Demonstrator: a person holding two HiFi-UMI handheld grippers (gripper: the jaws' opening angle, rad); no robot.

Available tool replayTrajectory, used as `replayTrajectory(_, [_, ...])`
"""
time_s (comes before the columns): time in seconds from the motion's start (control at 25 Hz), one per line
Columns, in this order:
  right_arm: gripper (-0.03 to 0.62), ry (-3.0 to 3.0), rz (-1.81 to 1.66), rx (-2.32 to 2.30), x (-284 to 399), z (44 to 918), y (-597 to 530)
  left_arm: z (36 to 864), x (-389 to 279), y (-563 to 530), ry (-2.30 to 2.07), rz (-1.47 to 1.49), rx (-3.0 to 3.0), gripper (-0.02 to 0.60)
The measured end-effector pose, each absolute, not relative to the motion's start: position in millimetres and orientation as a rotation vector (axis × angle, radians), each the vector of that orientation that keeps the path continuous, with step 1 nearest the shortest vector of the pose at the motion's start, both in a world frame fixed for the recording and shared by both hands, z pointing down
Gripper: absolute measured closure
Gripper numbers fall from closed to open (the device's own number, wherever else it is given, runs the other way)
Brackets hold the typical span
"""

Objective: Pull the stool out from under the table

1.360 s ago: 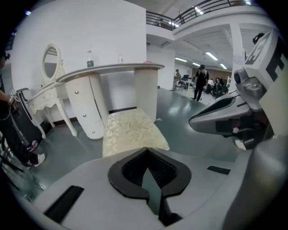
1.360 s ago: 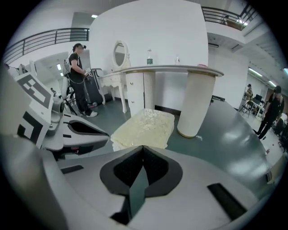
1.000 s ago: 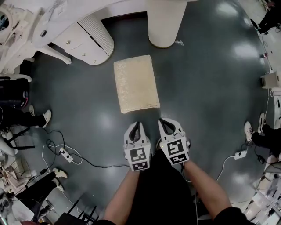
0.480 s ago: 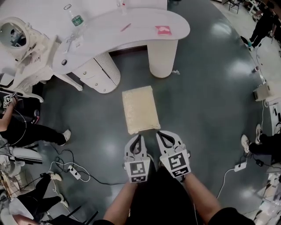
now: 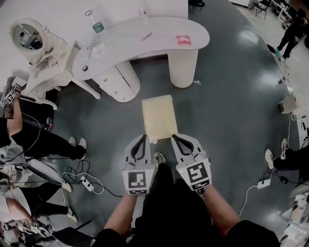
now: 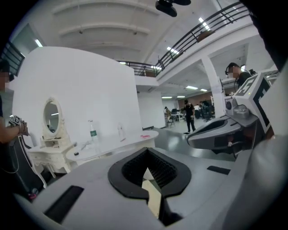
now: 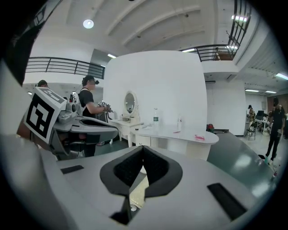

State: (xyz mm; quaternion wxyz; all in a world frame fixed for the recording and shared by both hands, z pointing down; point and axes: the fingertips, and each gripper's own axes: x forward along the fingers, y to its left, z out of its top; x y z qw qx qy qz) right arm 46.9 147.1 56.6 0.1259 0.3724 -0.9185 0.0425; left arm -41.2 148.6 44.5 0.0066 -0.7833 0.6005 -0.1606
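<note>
Evidently left gripper (image 5: 143,138), right gripper (image 5: 174,138): jaws together, empty.

one stool (image 5: 158,117), one curved table (image 5: 145,43), one mirrored dresser (image 5: 41,53), one left gripper (image 5: 140,137), one right gripper (image 5: 176,137), two power strips (image 5: 87,184) (image 5: 264,182), perhaps two bottles (image 5: 96,25) (image 5: 143,9)

Bottom centre now: black trousers (image 5: 164,202), black sleeves (image 5: 251,236); pale grey, black-padded left gripper (image 5: 141,138) and right gripper (image 5: 175,138), each bearing a black-and-white marker cube (image 5: 136,179).
</note>
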Motion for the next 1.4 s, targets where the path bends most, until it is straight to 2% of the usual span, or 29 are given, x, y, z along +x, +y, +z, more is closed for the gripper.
replayTrajectory(0.56, [0.588,-2.720,-0.085,1.167,71,-24,142,-38,-39,144,1.819,-0.312,-2.478,0.575])
replayTrajectory(1.0, [0.588,-2.729,-0.158,1.136,59,-30,132,-50,-29,130,1.777,-0.271,-2.495,0.575])
replayTrajectory(1.2, [0.588,-2.721,-0.080,1.159,57,-25,130,-54,-34,125,1.795,-0.258,-2.507,0.575])
replayTrajectory(1.4, [0.588,-2.713,-0.179,1.132,54,-24,128,-55,-32,120,1.773,-0.244,-2.521,0.575])
